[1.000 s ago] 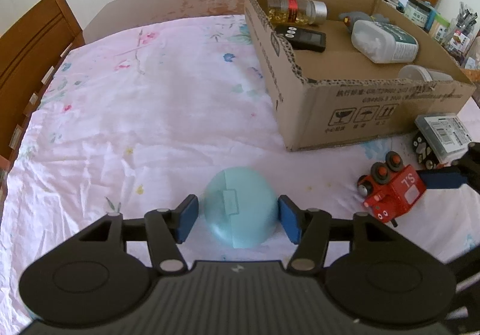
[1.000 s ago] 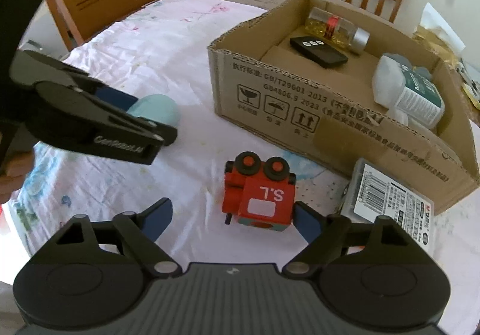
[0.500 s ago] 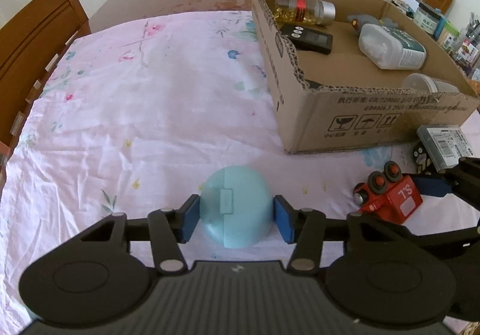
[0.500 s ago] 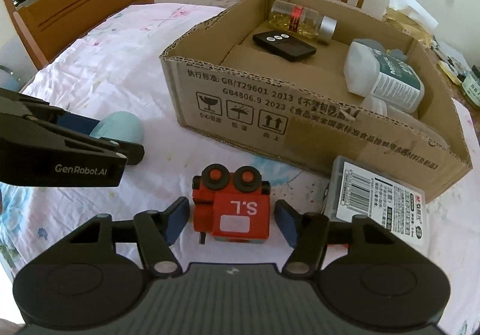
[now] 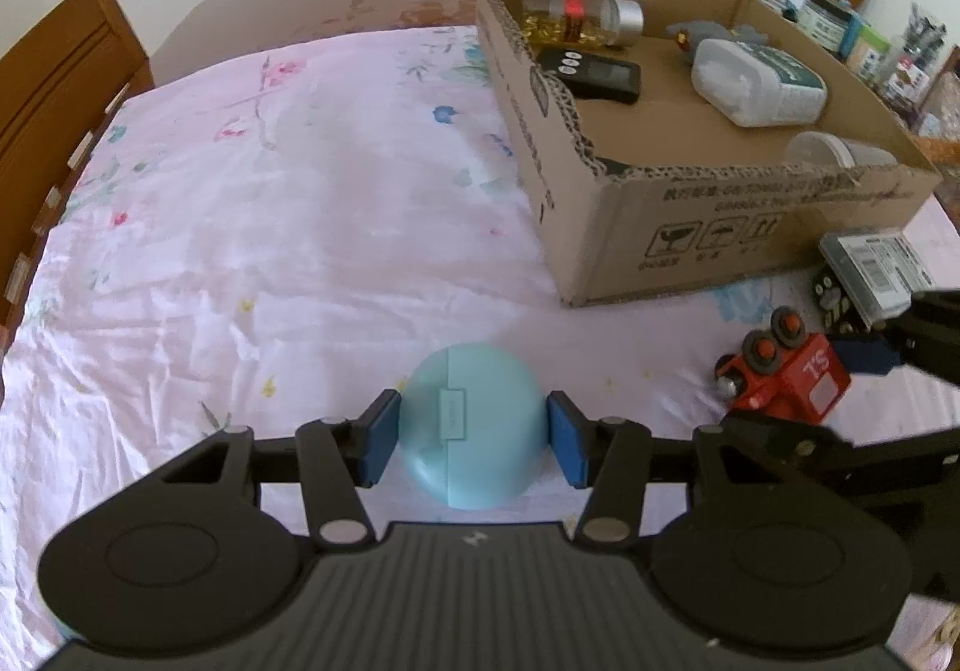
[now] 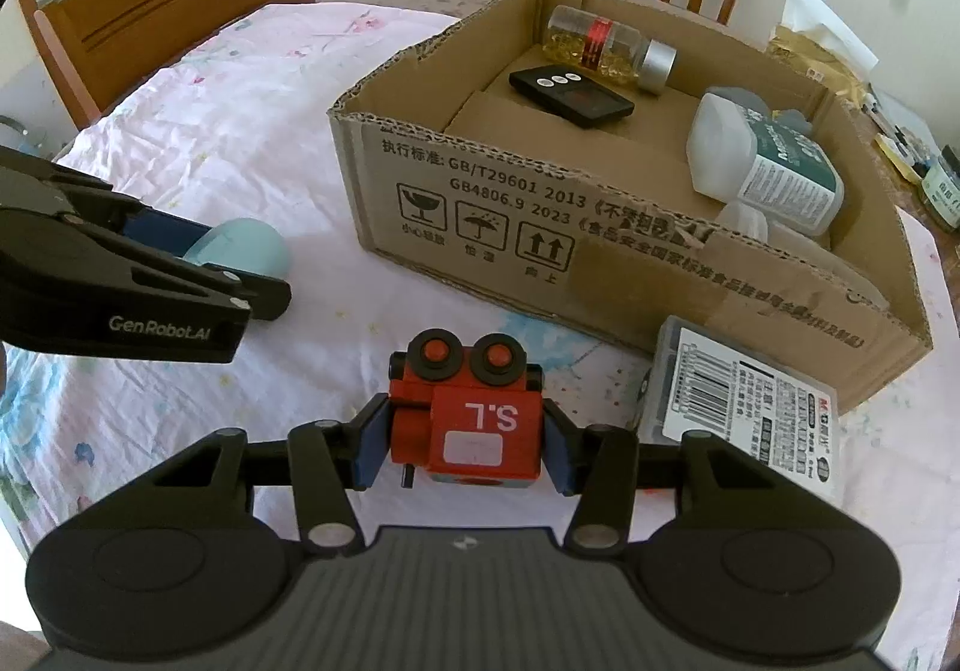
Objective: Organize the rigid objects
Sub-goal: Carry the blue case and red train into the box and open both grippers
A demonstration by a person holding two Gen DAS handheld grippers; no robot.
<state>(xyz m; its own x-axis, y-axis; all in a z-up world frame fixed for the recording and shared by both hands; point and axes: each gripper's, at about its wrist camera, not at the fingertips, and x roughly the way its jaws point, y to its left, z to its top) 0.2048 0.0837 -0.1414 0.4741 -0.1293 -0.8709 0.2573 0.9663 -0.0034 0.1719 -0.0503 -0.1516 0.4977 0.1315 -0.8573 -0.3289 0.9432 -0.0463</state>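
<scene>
Left wrist view: left gripper (image 5: 473,437) angled down, clamped on a pale blue rounded plastic case (image 5: 471,431) on the tabletop (image 5: 270,227). Right gripper (image 6: 462,440) tilts down likewise, clamped on a red wooden toy train (image 6: 468,419).

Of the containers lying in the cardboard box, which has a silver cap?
The clear capsule bottle with a red label band, in the box's far corner; the white bottle carries a teal label.

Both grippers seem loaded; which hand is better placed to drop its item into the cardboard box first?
Right, probably. Right gripper clamps the red toy train just before the cardboard box; left gripper, gripping the blue case, sits farther away.
</scene>
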